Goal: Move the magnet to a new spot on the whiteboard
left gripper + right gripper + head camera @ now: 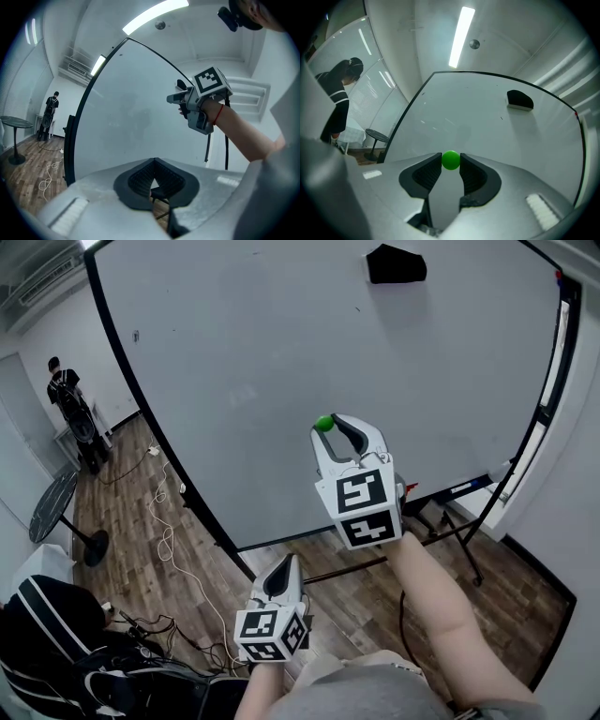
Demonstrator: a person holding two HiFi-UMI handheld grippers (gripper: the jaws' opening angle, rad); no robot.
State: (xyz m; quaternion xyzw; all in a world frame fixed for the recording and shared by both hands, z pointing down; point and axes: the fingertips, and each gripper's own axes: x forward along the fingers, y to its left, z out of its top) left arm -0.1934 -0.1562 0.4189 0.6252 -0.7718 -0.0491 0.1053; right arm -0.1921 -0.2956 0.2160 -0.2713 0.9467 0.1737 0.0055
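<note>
The right gripper [330, 425] is closed on the magnet [324, 423], a small green ball pinched between the tips of its two jaws. It points at the whiteboard [281, 352], a little below the board's middle. So the grasp is done, I judge. From where I stand I cannot tell if the magnet touches the board or hangs just off it. What is left is to put it on another free place and let the jaws go apart.

The left gripper [287, 563] hangs low, well apart from the board. Its jaws are together with nothing between them, and it takes no part in the work.

The board is big, pale grey-white and almost bare, with a thin black frame. A black eraser [395, 263] sits near its upper right corner, far from the magnet, so there is much free space for a new spot. At the lower right a tray [469, 488] holds what look like markers.

The floor [141, 549] is dark wood, and a white cable [164, 521] lies on it. A round table [52, 507] stands at the left. A person [67, 395] stands further back by the wall, well away.
</note>
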